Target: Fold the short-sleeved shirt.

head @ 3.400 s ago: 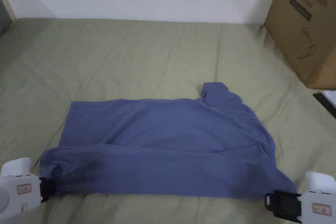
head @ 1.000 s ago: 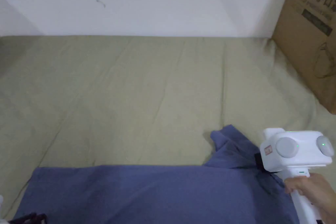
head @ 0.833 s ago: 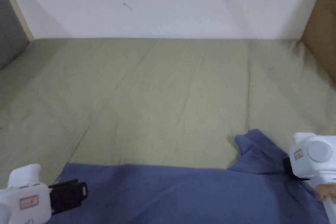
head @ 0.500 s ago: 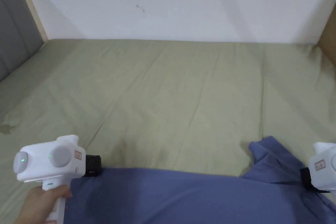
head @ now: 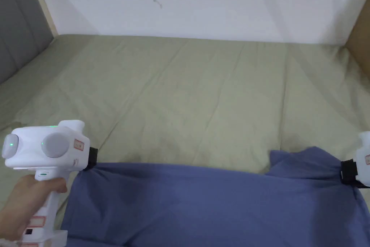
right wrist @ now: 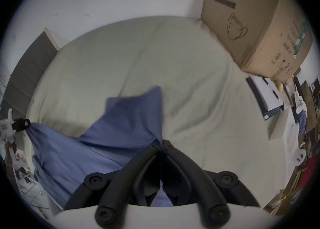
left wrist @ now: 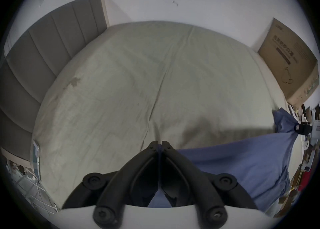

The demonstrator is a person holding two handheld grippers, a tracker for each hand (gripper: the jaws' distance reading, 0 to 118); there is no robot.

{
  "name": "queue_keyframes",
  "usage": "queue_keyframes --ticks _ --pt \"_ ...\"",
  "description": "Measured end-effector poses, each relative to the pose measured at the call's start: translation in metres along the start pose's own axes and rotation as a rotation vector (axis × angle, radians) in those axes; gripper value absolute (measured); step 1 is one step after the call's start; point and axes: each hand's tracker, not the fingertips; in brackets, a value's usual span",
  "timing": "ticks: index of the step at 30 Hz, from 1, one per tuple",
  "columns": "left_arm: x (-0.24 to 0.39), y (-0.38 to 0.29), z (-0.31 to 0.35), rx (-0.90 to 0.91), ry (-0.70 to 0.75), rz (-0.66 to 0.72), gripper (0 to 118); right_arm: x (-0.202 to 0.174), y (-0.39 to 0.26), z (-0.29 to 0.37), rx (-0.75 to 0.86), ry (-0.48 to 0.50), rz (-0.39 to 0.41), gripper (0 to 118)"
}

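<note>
Here, shirt (head: 216, 204) edge between claws (head: 92, 157).

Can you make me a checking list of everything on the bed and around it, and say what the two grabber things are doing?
Surface: green bed sheet, creased, with a small dark stain toward the headboard side.
Job's things: blue shirt, held up by two far points, its top edge stretched between them and a sleeve poking up near the right one.
Clutter: nothing seen on the sheet.
Grippers: left gripper shut on the shirt's edge; right gripper shut on the shirt by the sleeve.
Cables: nothing seen.
Surroundings: white wall, grey padded headboard on the left, cardboard box on the right, assorted things beyond the bed's edge.
</note>
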Motion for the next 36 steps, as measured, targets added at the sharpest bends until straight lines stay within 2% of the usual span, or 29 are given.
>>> queue_keyframes --ticks 6,10,14,18,19,21,22,23,24,25,26,30,32,34,35,36 --pt "-0.016 -0.045 0.086 0.064 -0.043 -0.050 0 0.014 -0.053 0.089 0.060 0.035 0.032 0" --pt "-0.028 -0.095 0.119 0.051 -0.056 -0.061 0 0.020 -0.112 0.120 0.026 0.067 0.035 0" --pt "-0.040 -0.158 0.120 -0.046 -0.053 -0.091 0 0.020 -0.181 0.118 -0.081 0.065 0.053 0" --pt "-0.053 -0.208 0.090 -0.149 -0.073 0.001 0 0.021 -0.236 0.084 -0.212 0.039 -0.001 0" --pt "-0.053 -0.215 0.079 -0.155 -0.071 0.001 4 0.020 -0.246 0.072 -0.249 0.036 0.015 0" --pt "-0.049 -0.225 0.066 -0.174 -0.045 0.012 23 0.015 -0.256 0.058 -0.264 0.043 0.021 14" --pt "-0.046 -0.228 0.069 -0.156 -0.033 0.013 26 0.012 -0.257 0.060 -0.251 0.047 0.022 27" --pt "-0.046 -0.227 0.078 -0.099 -0.031 0.028 42 0.015 -0.252 0.064 -0.216 0.051 0.036 53" --pt "-0.050 -0.225 0.078 -0.097 -0.039 0.044 65 0.013 -0.246 0.071 -0.218 0.059 0.041 69" --pt "-0.051 -0.220 0.084 -0.103 -0.036 0.068 86 0.009 -0.240 0.077 -0.217 0.054 0.048 72" --pt "-0.052 -0.217 0.089 -0.108 -0.037 0.087 99 0.006 -0.235 0.084 -0.202 0.035 0.057 70" --pt "-0.070 -0.211 0.123 -0.007 -0.107 0.161 100 -0.020 -0.213 0.128 -0.051 0.045 0.113 70" --pt "-0.081 -0.216 0.137 0.026 -0.116 0.199 99 -0.035 -0.208 0.145 0.012 0.073 0.109 70" --pt "-0.088 -0.223 0.152 0.062 -0.182 0.260 98 -0.054 -0.206 0.159 0.107 0.133 0.075 69" --pt "-0.091 -0.226 0.157 0.071 -0.218 0.280 92 -0.062 -0.206 0.162 0.149 0.162 0.057 61" --pt "-0.099 -0.234 0.159 0.088 -0.271 0.322 76 -0.073 -0.206 0.161 0.173 0.185 0.029 46"
